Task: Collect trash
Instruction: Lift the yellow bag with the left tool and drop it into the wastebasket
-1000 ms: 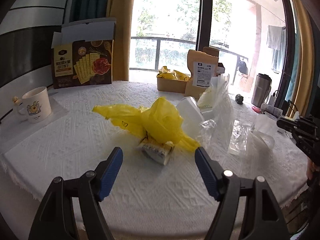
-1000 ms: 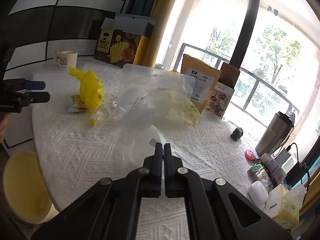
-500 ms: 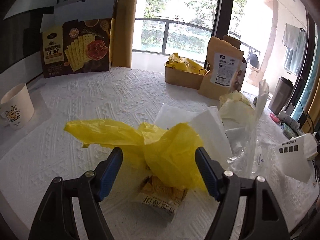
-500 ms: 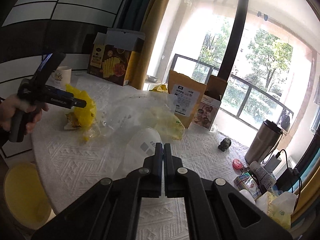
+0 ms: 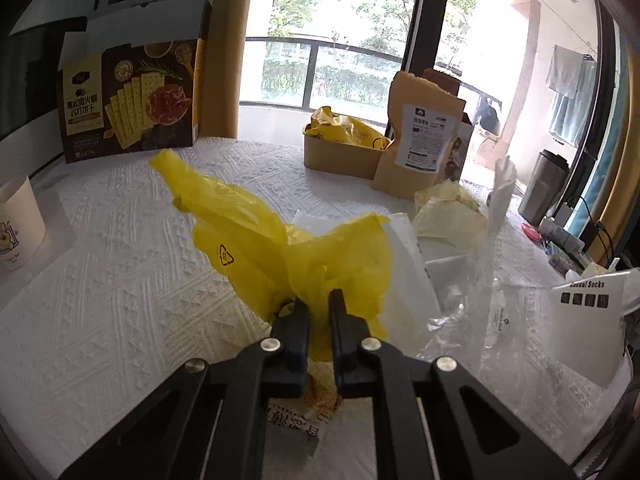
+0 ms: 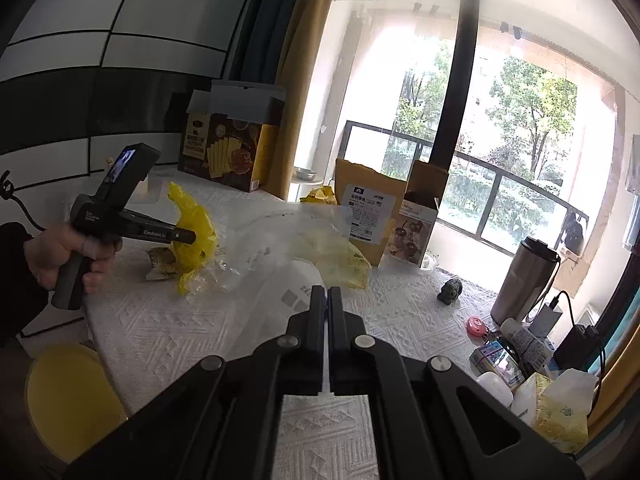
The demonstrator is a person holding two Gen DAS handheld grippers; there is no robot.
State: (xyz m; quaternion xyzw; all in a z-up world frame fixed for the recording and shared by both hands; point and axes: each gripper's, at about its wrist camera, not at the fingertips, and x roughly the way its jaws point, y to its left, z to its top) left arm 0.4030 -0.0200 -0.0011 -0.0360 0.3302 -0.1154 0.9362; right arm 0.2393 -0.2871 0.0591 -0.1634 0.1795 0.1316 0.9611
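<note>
My left gripper [image 5: 319, 300] is shut on a crumpled yellow plastic bag [image 5: 256, 236] on the white table. A snack wrapper [image 5: 308, 412] lies under its fingers. From the right wrist view the left gripper [image 6: 188, 236] pinches the yellow bag [image 6: 192, 220] at the table's left, with the wrapper [image 6: 160, 264] beside it. My right gripper [image 6: 327, 292] is shut on a clear plastic bag [image 6: 280, 248] with a white card and yellowish wrapper inside. That clear bag also shows in the left wrist view [image 5: 480, 280].
A cracker box [image 5: 132, 100], a white mug [image 5: 18, 224], a cardboard tray [image 5: 340, 152] and a brown pouch [image 5: 424, 140] stand on the table. A steel tumbler [image 6: 524, 280], small items and a yellow bin [image 6: 68, 396] below the table's edge show in the right wrist view.
My left gripper has closed on the yellow bag and raised part of it. My right gripper stays shut on the clear bag and has hardly moved.
</note>
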